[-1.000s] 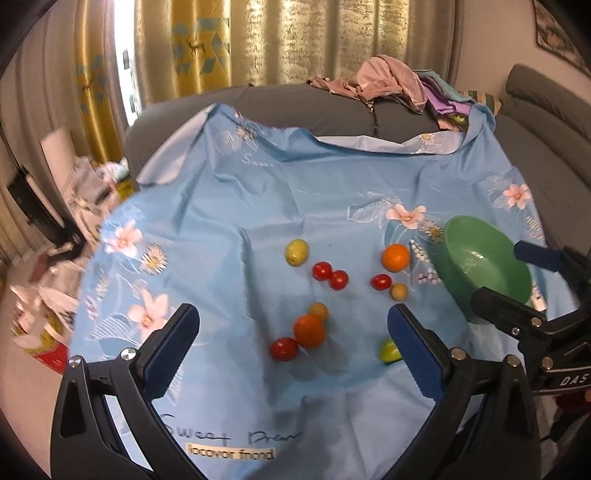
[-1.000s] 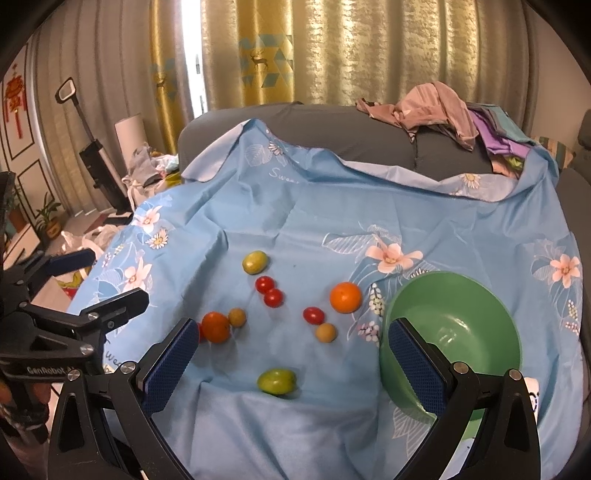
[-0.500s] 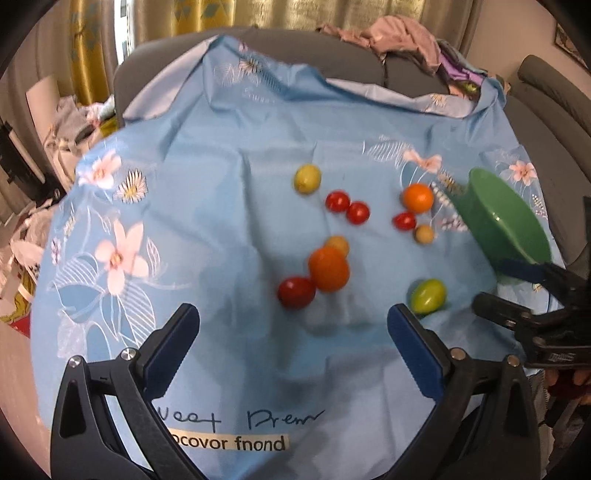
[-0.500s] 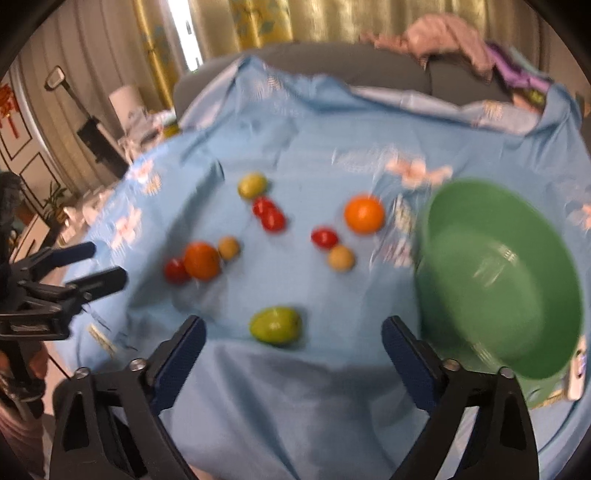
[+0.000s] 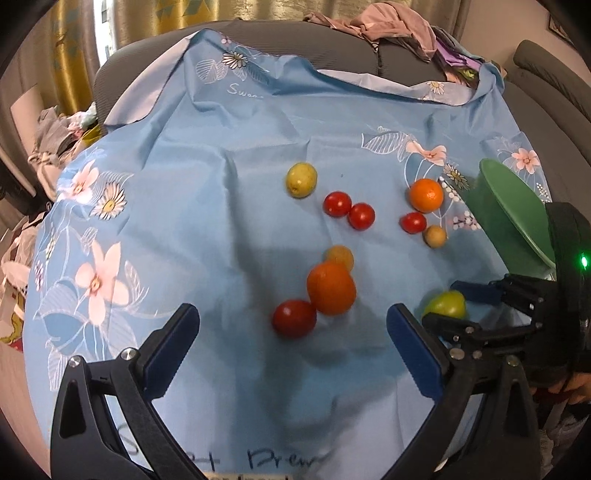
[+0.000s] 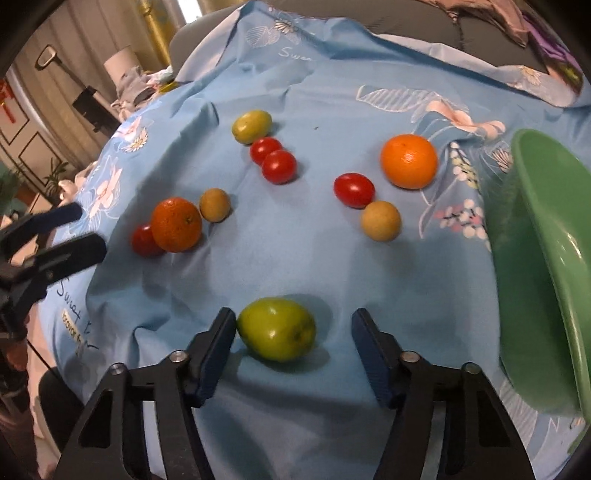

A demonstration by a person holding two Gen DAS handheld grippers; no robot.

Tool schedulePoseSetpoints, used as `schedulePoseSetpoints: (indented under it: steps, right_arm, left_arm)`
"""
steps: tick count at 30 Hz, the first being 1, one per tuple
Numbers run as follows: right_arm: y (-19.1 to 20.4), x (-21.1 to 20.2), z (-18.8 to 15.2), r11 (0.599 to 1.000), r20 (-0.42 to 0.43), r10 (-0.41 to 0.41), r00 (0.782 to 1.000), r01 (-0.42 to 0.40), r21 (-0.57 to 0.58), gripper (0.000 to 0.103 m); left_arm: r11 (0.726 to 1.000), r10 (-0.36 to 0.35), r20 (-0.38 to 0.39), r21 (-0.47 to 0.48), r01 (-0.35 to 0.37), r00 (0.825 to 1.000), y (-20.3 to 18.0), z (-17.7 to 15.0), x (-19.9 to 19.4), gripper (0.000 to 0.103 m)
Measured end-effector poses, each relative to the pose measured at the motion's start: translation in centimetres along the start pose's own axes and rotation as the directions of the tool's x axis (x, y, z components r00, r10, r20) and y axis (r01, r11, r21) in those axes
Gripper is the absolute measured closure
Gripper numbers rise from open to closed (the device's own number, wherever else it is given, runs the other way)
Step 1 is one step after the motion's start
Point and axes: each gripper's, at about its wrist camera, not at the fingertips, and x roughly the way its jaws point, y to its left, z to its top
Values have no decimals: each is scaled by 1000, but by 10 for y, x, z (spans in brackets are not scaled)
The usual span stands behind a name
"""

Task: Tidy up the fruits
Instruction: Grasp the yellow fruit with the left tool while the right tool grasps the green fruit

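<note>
Fruits lie scattered on a blue flowered cloth (image 5: pixel 229 229). My right gripper (image 6: pixel 293 330) is open, its jaws on either side of a green fruit (image 6: pixel 276 334), the left pad close to it. That fruit shows in the left wrist view (image 5: pixel 445 304) between the right gripper's fingers. My left gripper (image 5: pixel 291 332) is open and low over a red tomato (image 5: pixel 293 318) and an orange (image 5: pixel 331 288). A green bowl (image 6: pixel 546 258) stands at the right, also in the left wrist view (image 5: pixel 511 218).
Further back lie a yellow-green fruit (image 5: pixel 301 180), two red tomatoes (image 5: pixel 349 209), another orange (image 5: pixel 426 195), a red tomato (image 5: pixel 413 222) and small tan fruits (image 5: pixel 435 236). A grey sofa with a pile of clothes (image 5: pixel 388 26) stands behind. Clutter sits at the left.
Both grippers have moved down and forward toward the cloth. The right gripper has come around the green fruit. The left gripper has neared the red tomato and orange.
</note>
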Motion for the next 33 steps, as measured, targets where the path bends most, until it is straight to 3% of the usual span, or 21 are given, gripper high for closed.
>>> schedulePoseSetpoints:
  steps: [2, 9, 18, 21, 23, 27, 29, 32, 33]
  right_arm:
    - [1, 0, 2, 999, 8, 14, 1000, -13, -29, 62]
    - [-18, 0, 18, 998, 69, 57, 996, -58, 20, 65]
    - [-30, 1, 44, 994, 139, 84, 987, -93, 60, 75]
    - [-30, 5, 50, 995, 130, 75, 989, -83, 54, 75]
    - [-33, 11, 52, 993, 104, 93, 990, -100, 69, 75]
    - [-31, 12, 50, 992, 95, 111, 989, -116, 52, 75]
    - [-31, 12, 50, 991, 88, 119, 989, -123, 52, 75]
    - [-28, 12, 46, 992, 80, 115, 990, -118, 34, 72]
    - [-28, 10, 43, 992, 77, 120, 990, -123, 32, 70]
  left_arm:
    - [1000, -7, 2, 5, 7, 1000, -1, 7, 5, 2]
    - [999, -45, -16, -23, 45, 999, -1, 46, 34, 4]
    - [998, 28, -62, -55, -32, 998, 1, 96, 91, 18]
    - [998, 39, -82, -43, -43, 996, -1, 105, 108, 21]
    - [999, 30, -99, -39, -34, 995, -2, 108, 116, 29]
    - [999, 43, -124, -12, -44, 991, -5, 109, 130, 32]
    - [999, 37, -145, -17, -39, 989, -3, 109, 137, 56]
    - [998, 57, -134, -1, -58, 989, -4, 109, 137, 69]
    - [998, 56, -133, 2, -56, 990, -3, 109, 137, 69]
